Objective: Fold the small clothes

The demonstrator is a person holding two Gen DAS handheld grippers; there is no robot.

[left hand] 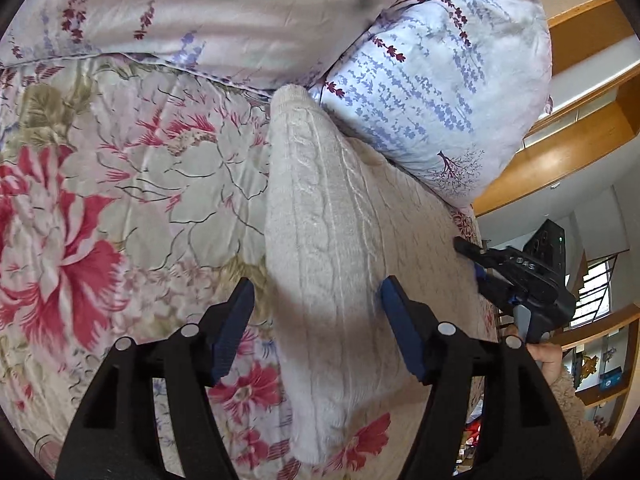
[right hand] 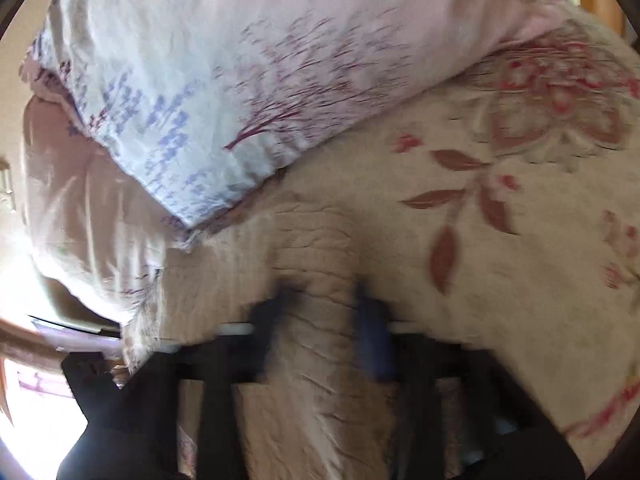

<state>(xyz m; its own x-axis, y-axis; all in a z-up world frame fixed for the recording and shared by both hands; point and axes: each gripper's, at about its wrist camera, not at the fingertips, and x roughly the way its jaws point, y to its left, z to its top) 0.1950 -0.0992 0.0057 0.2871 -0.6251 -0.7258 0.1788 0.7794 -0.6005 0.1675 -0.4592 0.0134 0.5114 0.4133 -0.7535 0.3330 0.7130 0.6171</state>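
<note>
A cream cable-knit sweater (left hand: 328, 236) lies on the floral bedspread (left hand: 100, 208), a sleeve or folded edge running away from me toward the pillow. My left gripper (left hand: 318, 300) is open, its jaws on either side of the knit, not closed on it. My right gripper (left hand: 472, 256) shows at the sweater's right edge in the left wrist view. In the blurred right wrist view my right gripper (right hand: 320, 300) is open with a band of the sweater (right hand: 316, 264) between its fingers.
A lavender-print pillow (left hand: 440, 92) lies just beyond the sweater; it also shows in the right wrist view (right hand: 200, 80). A pale quilt (left hand: 200, 12) is bunched behind. The wooden bed frame and shelves (left hand: 580, 140) stand at the right, past the bed's edge.
</note>
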